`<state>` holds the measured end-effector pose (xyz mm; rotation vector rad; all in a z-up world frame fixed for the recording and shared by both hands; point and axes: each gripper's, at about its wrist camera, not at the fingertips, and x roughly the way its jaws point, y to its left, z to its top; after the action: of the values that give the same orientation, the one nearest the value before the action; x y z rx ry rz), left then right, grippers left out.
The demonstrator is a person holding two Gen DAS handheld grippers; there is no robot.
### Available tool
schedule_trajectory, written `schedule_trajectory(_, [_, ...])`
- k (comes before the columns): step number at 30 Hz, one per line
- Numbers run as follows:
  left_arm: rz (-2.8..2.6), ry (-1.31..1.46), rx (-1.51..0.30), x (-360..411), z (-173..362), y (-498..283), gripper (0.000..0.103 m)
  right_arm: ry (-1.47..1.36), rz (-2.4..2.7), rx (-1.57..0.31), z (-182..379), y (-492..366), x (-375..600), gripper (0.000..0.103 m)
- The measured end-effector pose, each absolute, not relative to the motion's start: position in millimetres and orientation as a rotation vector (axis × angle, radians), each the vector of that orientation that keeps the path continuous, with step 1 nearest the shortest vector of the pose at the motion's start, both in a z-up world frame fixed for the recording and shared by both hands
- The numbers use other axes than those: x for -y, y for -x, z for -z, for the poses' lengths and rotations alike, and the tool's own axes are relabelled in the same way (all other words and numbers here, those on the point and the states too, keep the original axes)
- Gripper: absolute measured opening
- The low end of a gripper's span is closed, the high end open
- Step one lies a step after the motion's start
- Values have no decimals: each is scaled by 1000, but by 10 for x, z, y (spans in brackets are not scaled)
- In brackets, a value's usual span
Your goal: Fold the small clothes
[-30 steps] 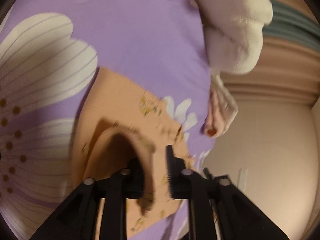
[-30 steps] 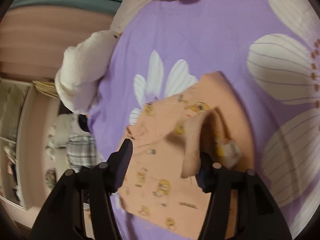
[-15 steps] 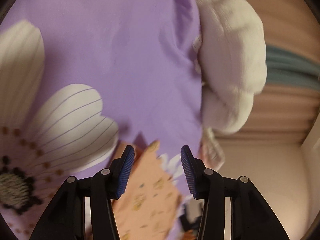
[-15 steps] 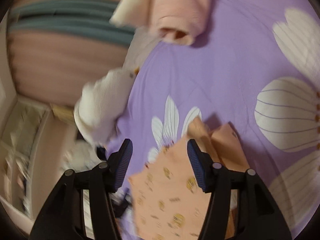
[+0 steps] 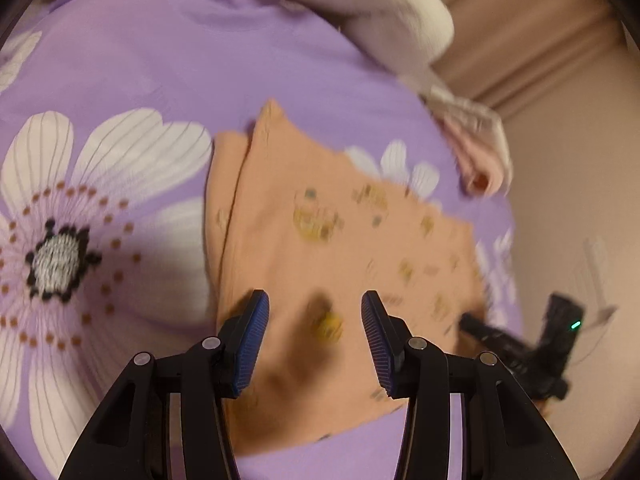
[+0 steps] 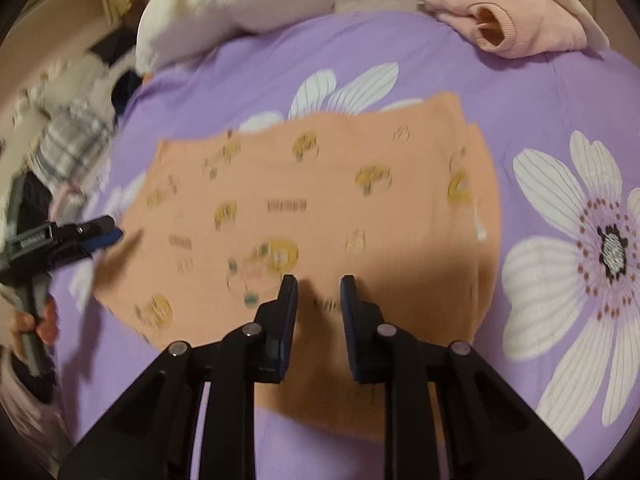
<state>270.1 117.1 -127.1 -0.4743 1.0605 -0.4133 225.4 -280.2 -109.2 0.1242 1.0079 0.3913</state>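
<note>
An orange printed garment (image 5: 320, 240) lies folded flat on the purple flowered bedsheet (image 5: 160, 60), with a folded edge on its left. My left gripper (image 5: 314, 304) hovers open over its near part, and nothing is between the blue pads. In the right wrist view the same garment (image 6: 320, 184) spreads across the middle. My right gripper (image 6: 319, 284) hangs above its near edge. Its jaws are closing to a narrow gap, with no cloth between them. The left gripper (image 6: 112, 230) also shows at the garment's left corner, held by a hand (image 6: 24, 324).
A white plush pillow (image 6: 224, 4) and a folded pink garment (image 6: 520, 20) lie at the bed's far edge. A plaid cloth (image 6: 72, 140) and dark items sit off the bed's left side. Big white flower prints (image 6: 580, 240) mark the sheet.
A second ago both grippers were at a raised fold of the garment. They let go and swung away. Now both are back over the flattened garment, and the right jaws are narrower.
</note>
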Motion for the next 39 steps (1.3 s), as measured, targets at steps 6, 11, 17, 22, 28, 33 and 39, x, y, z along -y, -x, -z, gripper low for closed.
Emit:
schedule_trajectory(6, [415, 373, -1075, -1064, 1348, -2516, 46, 29, -361, -1031, 1189, -2138, 2610, 22])
schedule_trajectory(11, [391, 450, -1032, -1255, 1243, -2553, 56, -84, -436, -990, 947, -2221, 2572, 30])
schedule_trajectory(17, [357, 548, -1032, -1389, 1366, -2822, 73, -183, -488, -950, 898, -2750, 2178, 33])
schedule_trajectory(22, [428, 657, -1037, -1365, 1487, -3081, 73, -248, -479, -983, 985, -3353, 1776, 30])
schedule_trajectory(28, [423, 647, -1035, -1320, 1520, -3233, 57, -168, -386, -1083, 1290, -3650, 1551, 13])
schedule_trajectory(33, [406, 585, -1064, -1282, 1569, -3261, 34, -150, -404, -1064, 1167, -3494, 1552, 15])
schedule_trajectory(39, [402, 621, -1073, -1334, 1606, -3277, 25, -62, -501, -1021, 978, -2812, 1597, 15])
